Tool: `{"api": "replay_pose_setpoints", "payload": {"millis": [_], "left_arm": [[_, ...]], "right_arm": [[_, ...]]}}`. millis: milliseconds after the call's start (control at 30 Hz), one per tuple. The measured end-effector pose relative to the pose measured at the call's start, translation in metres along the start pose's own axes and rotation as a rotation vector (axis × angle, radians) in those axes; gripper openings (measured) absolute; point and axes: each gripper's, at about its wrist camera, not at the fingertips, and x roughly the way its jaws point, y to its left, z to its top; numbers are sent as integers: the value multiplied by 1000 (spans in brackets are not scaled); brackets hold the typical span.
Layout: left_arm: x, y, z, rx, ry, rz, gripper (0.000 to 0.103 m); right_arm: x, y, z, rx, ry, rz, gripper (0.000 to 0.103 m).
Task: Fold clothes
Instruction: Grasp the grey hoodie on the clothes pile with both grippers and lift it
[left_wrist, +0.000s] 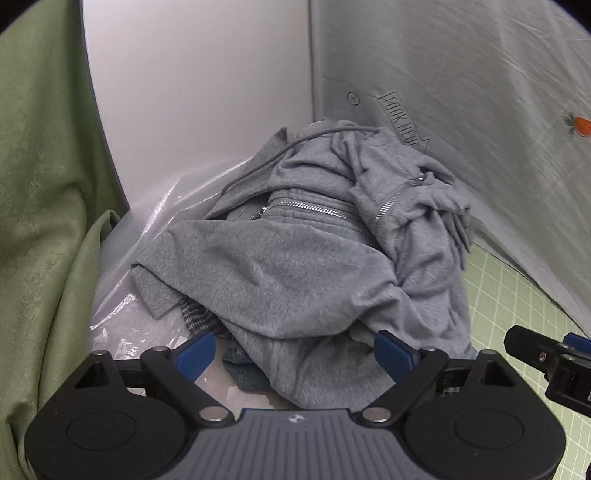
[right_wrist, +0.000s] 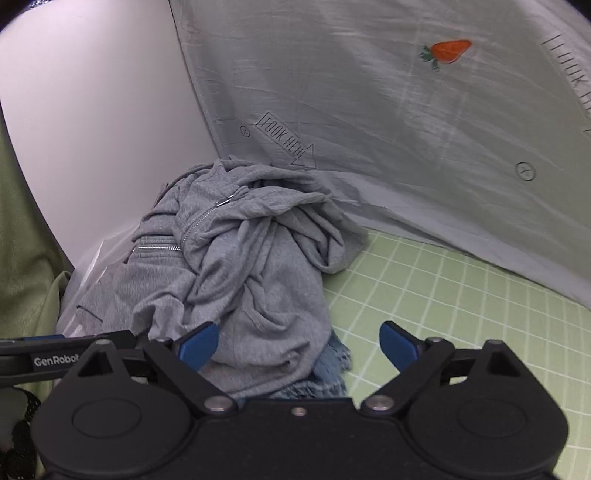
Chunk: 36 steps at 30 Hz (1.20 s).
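Now my left tool (left_wrist: 294, 352) is wide open and holds nothing; my right tool (right_wrist: 298, 345) is wide open and also holds nothing. Just before both lies one crumpled grey hoodie (left_wrist: 295, 251) with two silver zippers (left_wrist: 314, 209), heaped on the green grid desk (right_wrist: 461, 295). Under it I count one checked cloth (left_wrist: 197, 314), one blue fringed cloth (right_wrist: 332, 369) and one clear plastic bag (left_wrist: 122, 325). Behind hangs one grey sheet (right_wrist: 369, 110).

A grey zip-up hoodie (left_wrist: 295, 258) lay crumpled in a heap in the corner, its silver zipper (left_wrist: 314, 208) twisting across the top and a drawstring looping over the back. Beneath its near edge peeked a checked cloth (left_wrist: 197, 315) and a teal knitted piece (left_wrist: 245, 373), whose fringed blue edge (right_wrist: 332, 363) showed at the heap's right side.
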Motion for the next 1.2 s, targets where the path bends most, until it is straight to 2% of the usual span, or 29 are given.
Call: {"api": "replay_pose_setpoints", "payload": {"millis": [33,100,133,267,300,333,367,400,467,533,567,667,833,967,1067,1200], "left_arm": [[11,3,6,-15,16,0,75],[28,7,11,-33,43,-11,68],[35,8,12,-40,55,-19,60],[54,10,14,-58,89,-12,52],[56,10,14,-62,94,-10,51],[57,10,13,-66,96,-9,49],[57,10,13,-70,97,-8,49],[57,10,12,-73,98,-8,47],[53,12,12,-77,96,-14,42],[46,13,11,-81,93,-25,29],[42,14,10,-82,90,-30,28],[22,12,4,-79,66,-48,28],[-14,4,-16,-71,37,-71,28],[-42,-9,-35,-55,25,-78,28],[-63,-22,-51,-33,11,-81,29],[-82,-43,-73,-6,7,-84,31]], "right_arm": [[12,2,2,19,13,16,80],[31,6,5,50,35,52,76],[40,10,6,63,46,70,75],[69,24,13,87,80,129,64],[77,28,14,83,97,140,54],[84,32,14,72,118,140,49],[86,33,13,63,121,143,35],[87,34,11,55,119,149,25],[81,34,7,30,98,150,15],[63,33,2,-5,46,124,13],[53,32,-1,-21,18,104,12],[23,15,-11,-28,-30,19,12],[-33,-33,-32,67,-86,-109,11],[-89,-74,-56,134,-142,-167,11],[-132,-94,-76,133,-183,-216,10],[-183,-135,-99,148,-222,-351,10]]}}
